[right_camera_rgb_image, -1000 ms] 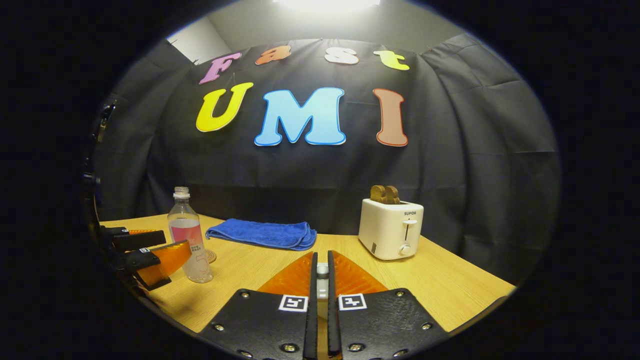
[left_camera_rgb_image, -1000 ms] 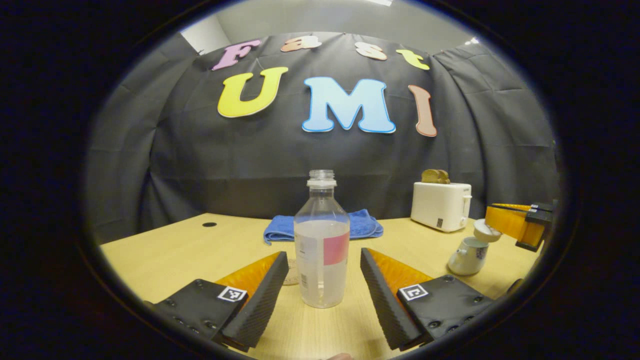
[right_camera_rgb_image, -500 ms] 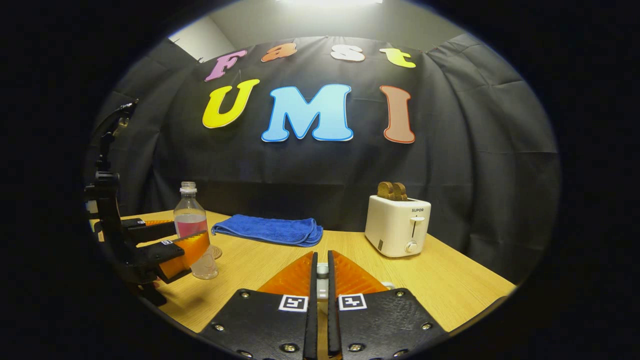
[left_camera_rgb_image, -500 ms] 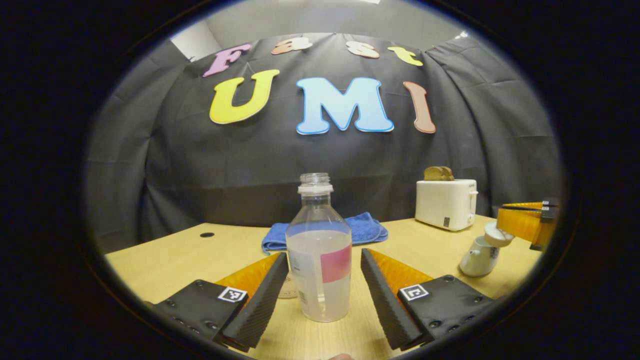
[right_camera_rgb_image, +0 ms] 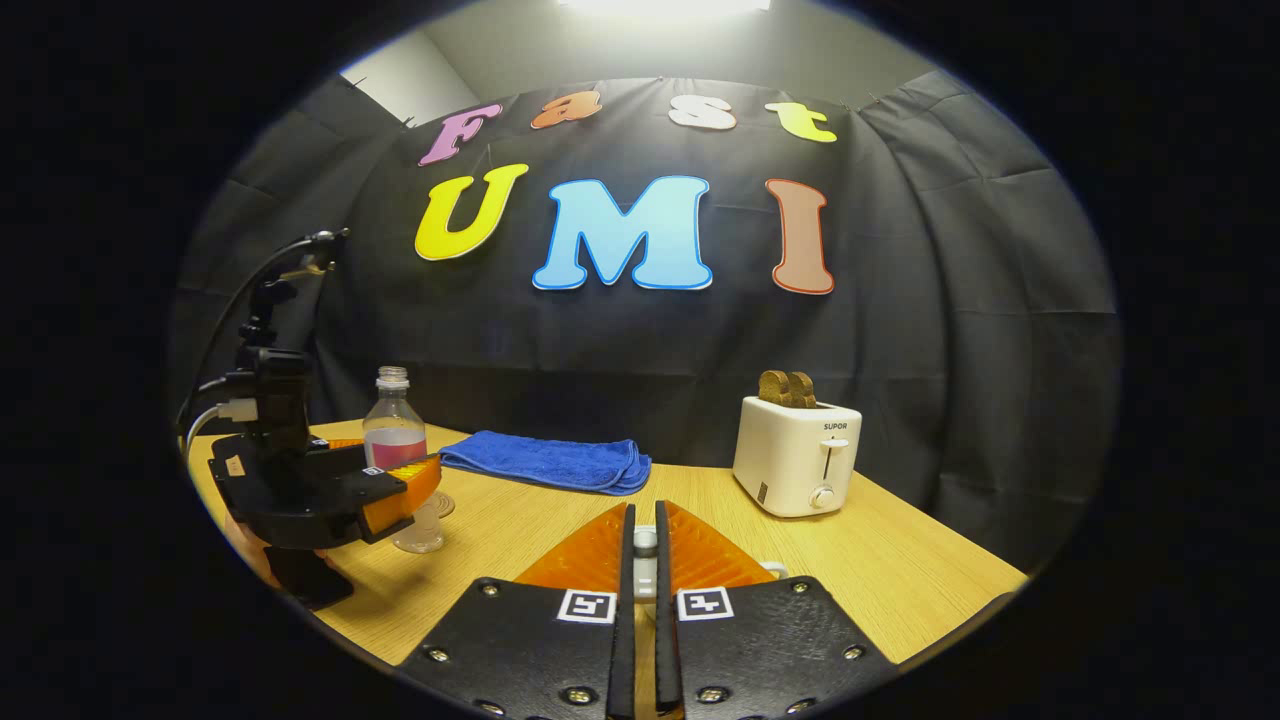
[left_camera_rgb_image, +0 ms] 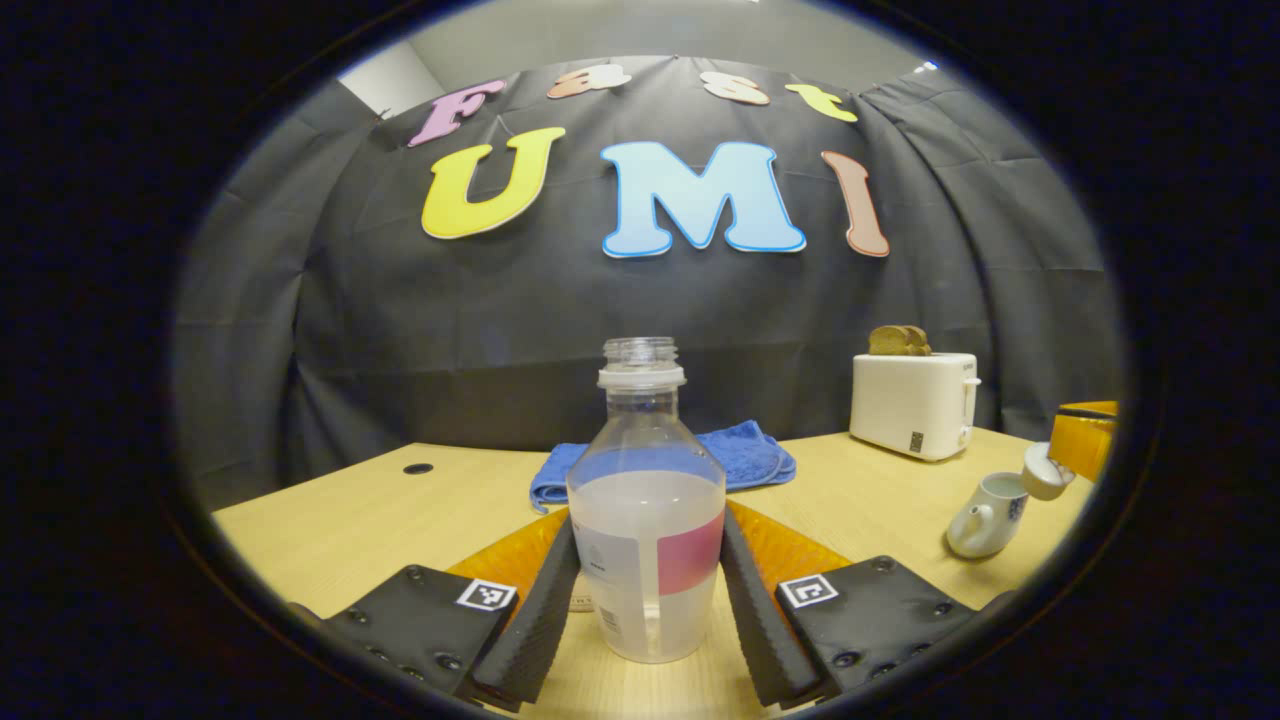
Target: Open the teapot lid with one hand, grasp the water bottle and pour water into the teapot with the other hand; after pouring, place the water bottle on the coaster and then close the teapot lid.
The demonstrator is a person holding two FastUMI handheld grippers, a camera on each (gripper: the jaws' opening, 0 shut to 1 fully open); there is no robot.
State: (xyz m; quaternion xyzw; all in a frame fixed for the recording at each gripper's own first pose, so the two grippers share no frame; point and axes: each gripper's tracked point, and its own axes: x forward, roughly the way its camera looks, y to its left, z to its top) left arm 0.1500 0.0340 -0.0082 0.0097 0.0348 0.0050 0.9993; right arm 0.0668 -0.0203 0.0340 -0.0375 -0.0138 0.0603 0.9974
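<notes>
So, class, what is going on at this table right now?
A person works two handheld grippers. The left gripper has its fingers against both sides of the uncapped water bottle, which stands on the table. The right gripper holds the teapot lid lifted beside the open white teapot. No water is pouring yet.

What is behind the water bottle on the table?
Directly behind the water bottle lies a folded blue towel on the table; the bottle covers its middle. The left gripper closes on the bottle's sides, and its base hides most of something round beneath it.
</notes>
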